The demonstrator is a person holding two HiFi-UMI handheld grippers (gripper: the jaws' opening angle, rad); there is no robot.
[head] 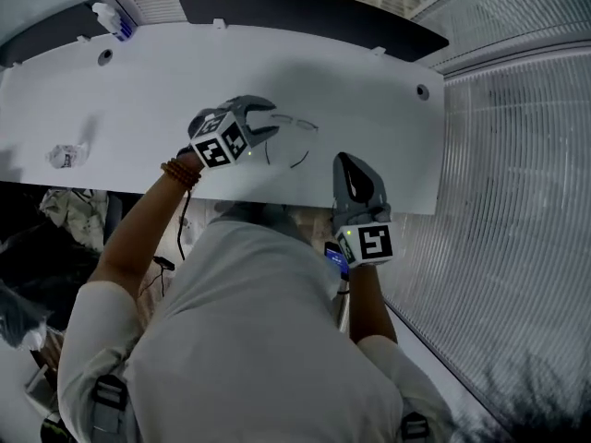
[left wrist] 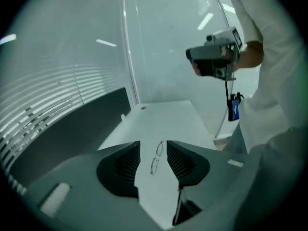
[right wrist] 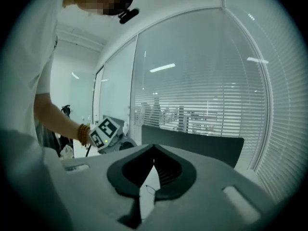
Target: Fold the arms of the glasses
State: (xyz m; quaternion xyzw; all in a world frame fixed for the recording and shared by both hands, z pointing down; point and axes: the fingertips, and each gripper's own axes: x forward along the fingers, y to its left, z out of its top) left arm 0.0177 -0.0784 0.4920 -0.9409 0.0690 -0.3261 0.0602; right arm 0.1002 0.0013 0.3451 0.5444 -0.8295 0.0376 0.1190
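Observation:
Thin wire-framed glasses lie on the white table, lenses toward the far side and both arms spread out toward me. My left gripper is open just left of them, its jaws facing the frame. In the left gripper view the glasses show on the table in the gap between the open jaws of the left gripper, untouched. My right gripper hovers near the table's front edge, right of the glasses, with its tips together and nothing in them. The right gripper view shows the right gripper shut.
A dark panel runs behind the table's far edge. Cable holes sit in the tabletop. A crumpled white thing lies at the far left, a small bottle at the back left. Blinds line the right side.

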